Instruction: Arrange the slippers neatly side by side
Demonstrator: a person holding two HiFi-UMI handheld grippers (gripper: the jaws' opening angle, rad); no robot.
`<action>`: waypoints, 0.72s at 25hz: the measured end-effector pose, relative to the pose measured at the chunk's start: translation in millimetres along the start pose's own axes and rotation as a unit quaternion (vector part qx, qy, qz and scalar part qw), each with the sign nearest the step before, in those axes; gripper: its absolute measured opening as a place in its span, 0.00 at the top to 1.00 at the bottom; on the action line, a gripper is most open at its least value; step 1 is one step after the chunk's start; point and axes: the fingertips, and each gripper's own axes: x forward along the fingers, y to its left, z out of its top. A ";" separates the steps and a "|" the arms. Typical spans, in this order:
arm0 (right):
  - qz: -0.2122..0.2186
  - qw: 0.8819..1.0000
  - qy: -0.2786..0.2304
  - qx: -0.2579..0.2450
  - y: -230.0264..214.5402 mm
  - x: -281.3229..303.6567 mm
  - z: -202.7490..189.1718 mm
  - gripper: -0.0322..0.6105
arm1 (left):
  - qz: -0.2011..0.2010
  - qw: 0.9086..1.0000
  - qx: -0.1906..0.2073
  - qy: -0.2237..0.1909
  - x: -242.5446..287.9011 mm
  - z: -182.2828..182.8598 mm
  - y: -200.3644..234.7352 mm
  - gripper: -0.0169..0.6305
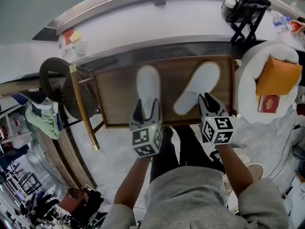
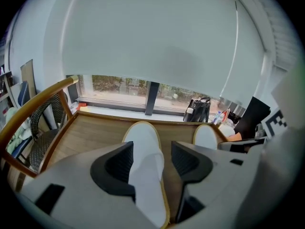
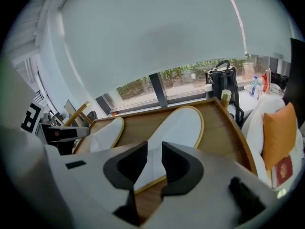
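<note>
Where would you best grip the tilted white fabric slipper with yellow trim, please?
Pinch the tilted slipper at its heel end, coming from the near edge of the wooden tray: that flat end points toward the person, by the right gripper.

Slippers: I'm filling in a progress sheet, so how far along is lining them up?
Done: the left slipper lies straight on the wooden table, with the open left gripper astride its heel. In hand: the right gripper, jaws close together, is at the heel of the right slipper; a pinch can't be confirmed. Left: that slipper slants and needs turning parallel.
</note>
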 end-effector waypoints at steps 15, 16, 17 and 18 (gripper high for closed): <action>-0.023 0.999 0.038 0.026 -8.5 28.6 -12.0 0.86 | 0.008 1.000 -0.007 0.008 4.3 -6.6 9.0 0.59; -0.025 0.999 0.040 0.025 -8.6 28.9 -12.2 0.87 | 0.009 1.000 -0.007 0.008 3.5 -6.4 10.1 0.59; -0.027 0.999 0.039 0.022 -8.2 29.0 -11.6 0.88 | 0.010 1.000 -0.008 0.007 2.7 -6.1 11.2 0.59; -0.028 0.999 0.037 0.018 -7.2 28.8 -10.6 0.89 | 0.010 1.000 -0.008 0.006 1.8 -5.9 12.4 0.59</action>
